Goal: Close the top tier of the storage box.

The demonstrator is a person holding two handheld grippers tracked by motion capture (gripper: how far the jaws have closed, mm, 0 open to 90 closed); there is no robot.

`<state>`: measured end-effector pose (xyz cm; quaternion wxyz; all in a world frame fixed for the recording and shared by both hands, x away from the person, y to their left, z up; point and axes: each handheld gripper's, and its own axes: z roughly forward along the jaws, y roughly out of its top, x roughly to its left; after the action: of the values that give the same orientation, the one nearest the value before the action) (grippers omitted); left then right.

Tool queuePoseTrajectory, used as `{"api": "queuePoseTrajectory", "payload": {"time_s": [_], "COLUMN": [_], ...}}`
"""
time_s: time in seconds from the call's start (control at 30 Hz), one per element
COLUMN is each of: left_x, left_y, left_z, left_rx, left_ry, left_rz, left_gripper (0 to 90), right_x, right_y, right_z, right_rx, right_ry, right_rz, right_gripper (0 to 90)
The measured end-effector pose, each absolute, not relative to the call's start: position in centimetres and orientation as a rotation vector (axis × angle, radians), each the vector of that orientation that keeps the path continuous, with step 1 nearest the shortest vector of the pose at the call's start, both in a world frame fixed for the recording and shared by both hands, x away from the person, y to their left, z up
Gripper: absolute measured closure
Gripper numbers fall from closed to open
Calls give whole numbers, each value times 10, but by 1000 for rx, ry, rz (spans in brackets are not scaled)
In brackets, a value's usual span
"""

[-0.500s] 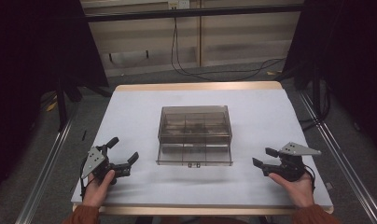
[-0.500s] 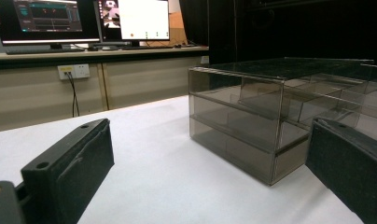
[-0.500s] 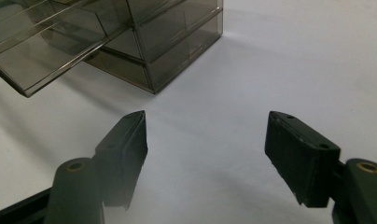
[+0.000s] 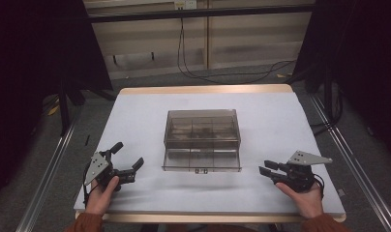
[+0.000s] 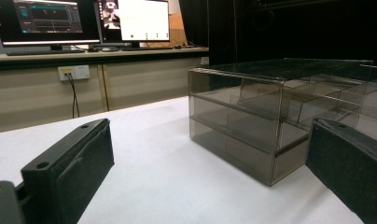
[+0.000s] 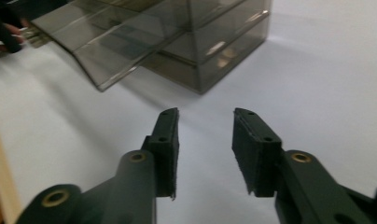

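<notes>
Both tongs, left [image 4: 127,161] and right [image 4: 267,171], flank the smoky organizer box [image 4: 202,140], apart and empty; approach pending, likely toward its front latch.

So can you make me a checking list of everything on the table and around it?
Surface: white table top, wooden edge at the back.
Job's things: smoky see-through box with compartments inside, standing in the middle, apart from both grippers.
Clutter: nothing seen.
Grippers: left gripper jaws open, empty; right gripper jaws apart, empty, pointing towards the box.
Cables: black cables on the floor behind the table.
Surroundings: computer screens on a far desk; dark curtains at the sides.
</notes>
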<state>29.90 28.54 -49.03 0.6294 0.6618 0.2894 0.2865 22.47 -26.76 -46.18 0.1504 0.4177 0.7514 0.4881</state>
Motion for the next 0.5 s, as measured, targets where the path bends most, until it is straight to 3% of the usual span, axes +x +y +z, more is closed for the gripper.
{"api": "queuePoseTrajectory", "payload": {"time_s": [0.5], "left_x": [299], "left_y": [285], "left_z": [-490], "left_rx": [1516], "left_ry": [663], "left_rz": [656], "left_gripper": [10], "right_x": [219], "right_y": [-251], "right_z": [-458], "right_rx": [1136], "right_ry": [2286], "right_rz": [1477], "right_gripper": [865]}}
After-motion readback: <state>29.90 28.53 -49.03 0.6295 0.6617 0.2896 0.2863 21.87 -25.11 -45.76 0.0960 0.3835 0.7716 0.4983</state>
